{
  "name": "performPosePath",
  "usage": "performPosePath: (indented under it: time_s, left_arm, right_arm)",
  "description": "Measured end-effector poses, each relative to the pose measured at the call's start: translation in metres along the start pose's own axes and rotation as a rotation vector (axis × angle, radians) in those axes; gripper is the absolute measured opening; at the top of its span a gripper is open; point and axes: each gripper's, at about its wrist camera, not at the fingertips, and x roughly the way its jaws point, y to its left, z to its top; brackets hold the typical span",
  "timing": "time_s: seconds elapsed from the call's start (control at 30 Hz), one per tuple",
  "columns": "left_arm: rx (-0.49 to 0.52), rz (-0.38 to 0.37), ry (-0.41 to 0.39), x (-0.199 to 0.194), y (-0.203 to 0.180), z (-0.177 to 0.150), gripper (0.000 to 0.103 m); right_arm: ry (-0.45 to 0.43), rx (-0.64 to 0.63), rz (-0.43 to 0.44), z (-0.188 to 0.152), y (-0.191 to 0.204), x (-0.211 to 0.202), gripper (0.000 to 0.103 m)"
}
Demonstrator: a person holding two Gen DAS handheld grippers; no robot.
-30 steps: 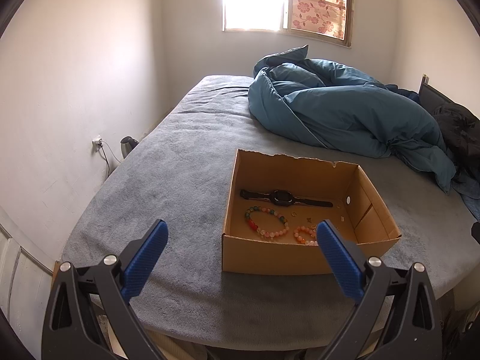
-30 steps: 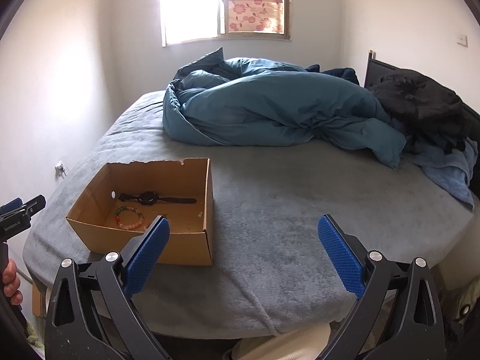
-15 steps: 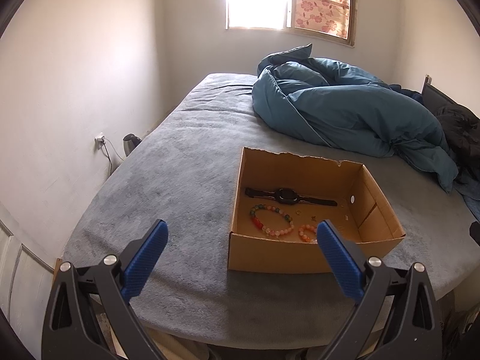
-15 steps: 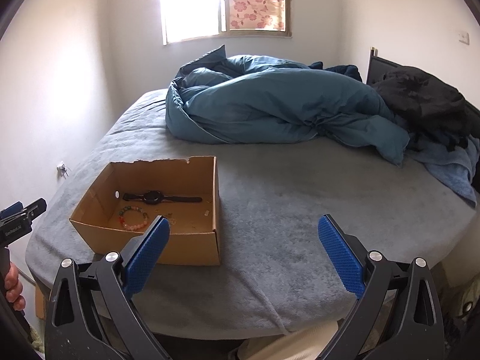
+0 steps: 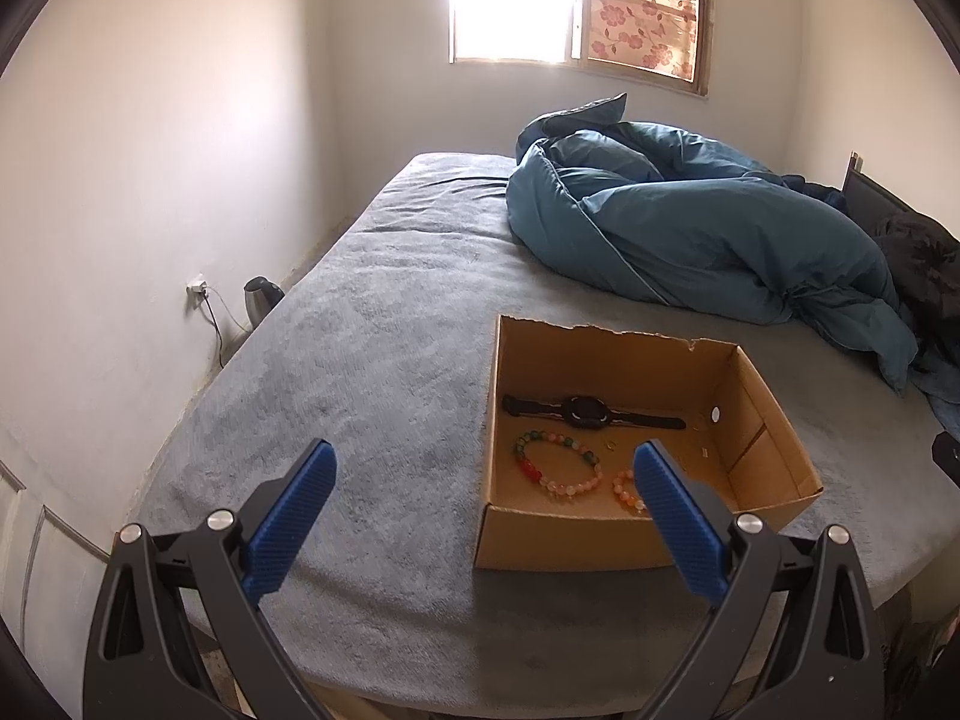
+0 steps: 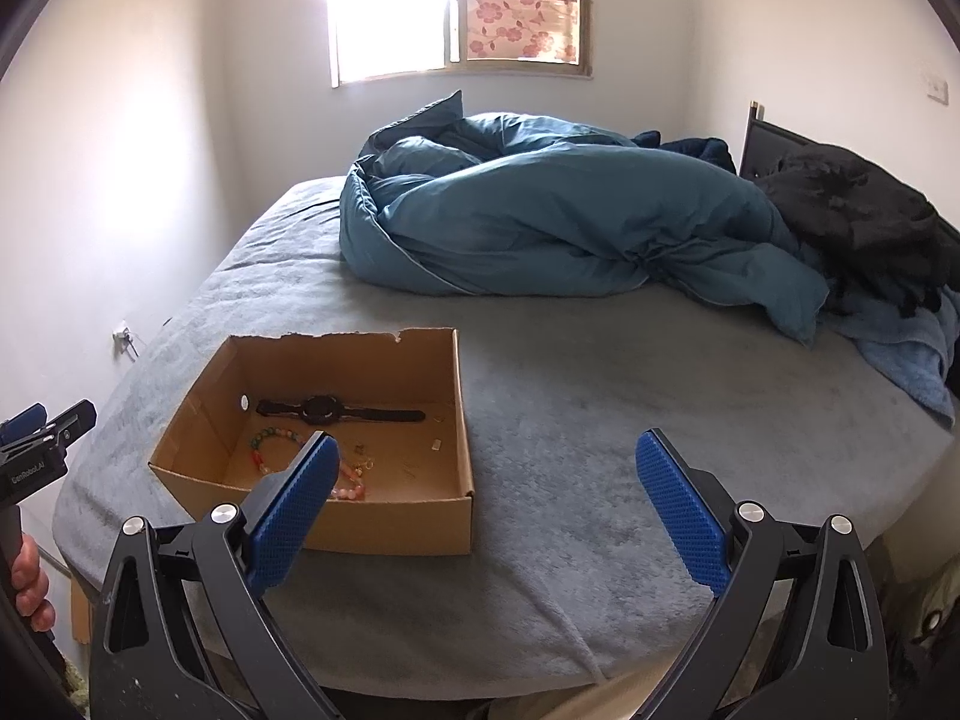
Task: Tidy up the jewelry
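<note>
1. Jewelry all lies inside the open cardboard box on the grey bed: a black wristwatch stretched flat toward the far side, a multicoloured bead bracelet nearer the left tongs, and a smaller orange bead bracelet partly behind their right finger. A few tiny pieces are scattered on the box floor beyond that finger, too small to name.

2. Left tongs are spread wide and hold nothing; the box sits ahead of them and to their right.

3. Right tongs are also spread wide and hold nothing; the box sits ahead of them and to their left, with the left finger overlapping its near wall.

4. Over the last second both views have shifted slightly: the box has drifted a little rightward and looms somewhat larger between the fingers. Nothing in the box has moved, and neither pair of tongs has changed its spread.

5. Judged from this, the person is repositioning in front of the box. With every piece already in the box, the scene fits either pieces gathered and finished or pieces awaiting sorting within it.

6. Behind the box, well apart, lies a crumpled blue duvet.
</note>
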Motion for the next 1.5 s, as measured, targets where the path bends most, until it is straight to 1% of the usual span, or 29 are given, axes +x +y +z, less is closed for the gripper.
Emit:
performPosePath:
  time_s: [0.33,1.5]
  left_arm:
    - [-0.004,-0.004,0.007,0.0091,0.0052,0.0051,0.097]
    - [0.001,-0.006,0.010,0.0116,0.0015,0.0054,0.097]
  right_arm:
    - [0.004,-0.005,-0.010,0.0046,0.0055,0.0059,0.095]
    - [0.015,0.008,-0.018,0.0053,0.0025,0.0083,0.095]
